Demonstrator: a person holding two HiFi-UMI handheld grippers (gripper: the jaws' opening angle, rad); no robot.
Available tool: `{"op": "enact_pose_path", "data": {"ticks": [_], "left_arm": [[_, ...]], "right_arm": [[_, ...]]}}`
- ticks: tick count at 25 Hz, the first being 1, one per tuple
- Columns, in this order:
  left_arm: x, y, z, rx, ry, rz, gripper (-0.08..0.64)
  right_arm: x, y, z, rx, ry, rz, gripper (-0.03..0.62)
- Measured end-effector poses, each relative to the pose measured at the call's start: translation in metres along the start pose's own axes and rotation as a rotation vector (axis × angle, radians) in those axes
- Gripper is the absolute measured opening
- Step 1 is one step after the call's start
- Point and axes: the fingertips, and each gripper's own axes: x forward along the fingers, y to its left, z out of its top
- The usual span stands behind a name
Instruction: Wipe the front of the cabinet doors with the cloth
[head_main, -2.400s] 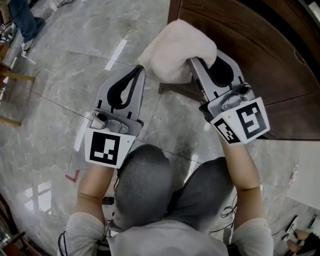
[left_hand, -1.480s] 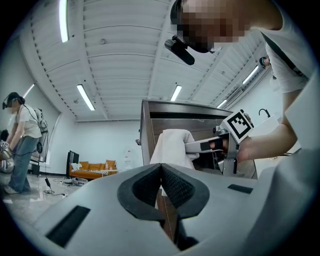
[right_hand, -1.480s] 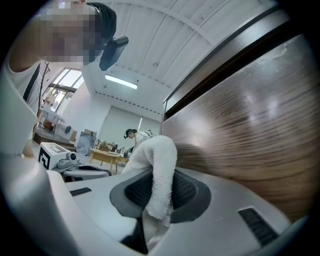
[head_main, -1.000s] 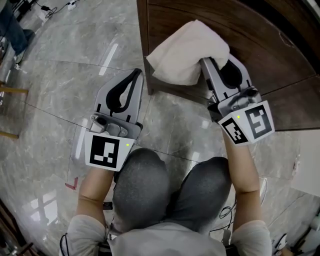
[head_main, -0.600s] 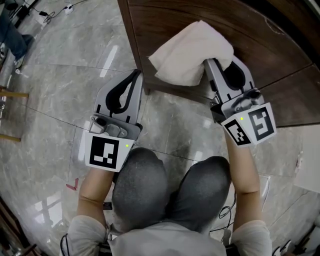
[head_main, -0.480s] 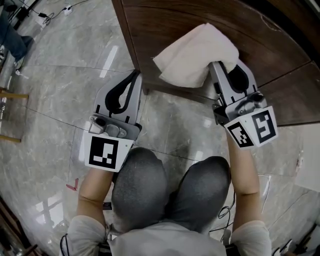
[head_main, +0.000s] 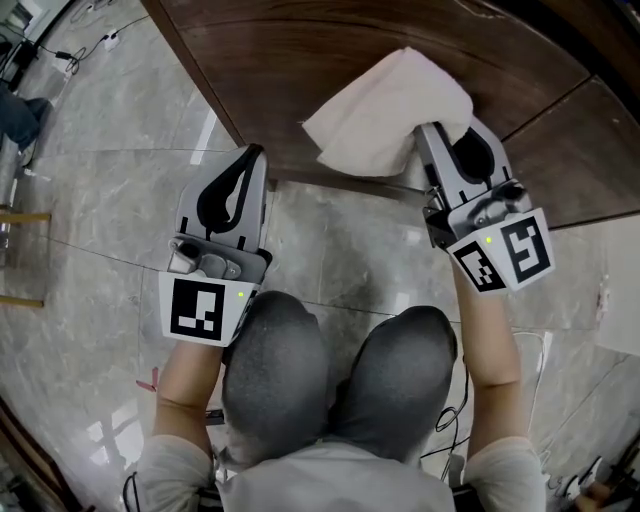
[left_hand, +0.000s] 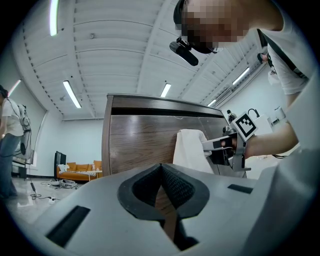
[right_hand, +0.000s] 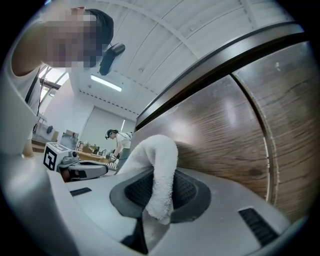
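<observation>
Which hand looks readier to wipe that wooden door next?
The right: the right gripper is shut on the cloth, at the cabinet door. The left gripper is shut and holds nothing.

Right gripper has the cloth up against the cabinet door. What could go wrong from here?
1. The right gripper pinches only a narrow fold of the cloth. Most of it bunches loose, so drag on the wood may pull it free.
2. With the cloth bunched toward the left, the bare jaws could scrape the cabinet door.
3. The left gripper, shut and empty, hangs close to the cabinet's edge and might knock it.
</observation>
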Motion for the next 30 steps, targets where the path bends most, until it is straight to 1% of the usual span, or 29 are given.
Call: {"op": "enact_pose_path", "data": {"ticks": [5, 10, 15, 19, 21, 26, 30], "left_arm": [[0.015, -0.027, 0.003, 0.006, -0.001, -0.018, 0.018], [0.023, -0.036, 0.004, 0.016, -0.023, -0.022, 0.018], [0.025, -0.045, -0.002, 0.008, 0.008, -0.032, 0.018], [0.025, -0.043, 0.008, 0.02, -0.024, -0.036, 0.018], [0.024, -0.044, 0.008, 0.02, -0.024, -0.039, 0.018], [0.035, -0.06, 0.008, 0.026, -0.012, -0.04, 0.018], [0.034, -0.066, 0.008, 0.025, -0.012, -0.041, 0.018]], "right_arm": [[-0.034, -0.027, -0.003, 0.006, 0.004, -0.037, 0.08], [-0.059, -0.05, -0.005, 0.02, 0.002, -0.081, 0.08], [-0.089, -0.074, -0.008, 0.016, 0.012, -0.141, 0.08], [-0.097, -0.075, -0.008, -0.021, 0.026, -0.169, 0.08], [-0.101, -0.077, -0.009, -0.028, 0.031, -0.182, 0.08], [-0.12, -0.096, -0.01, -0.036, 0.038, -0.209, 0.08], [-0.131, -0.098, -0.01, -0.033, 0.043, -0.226, 0.08]]}}
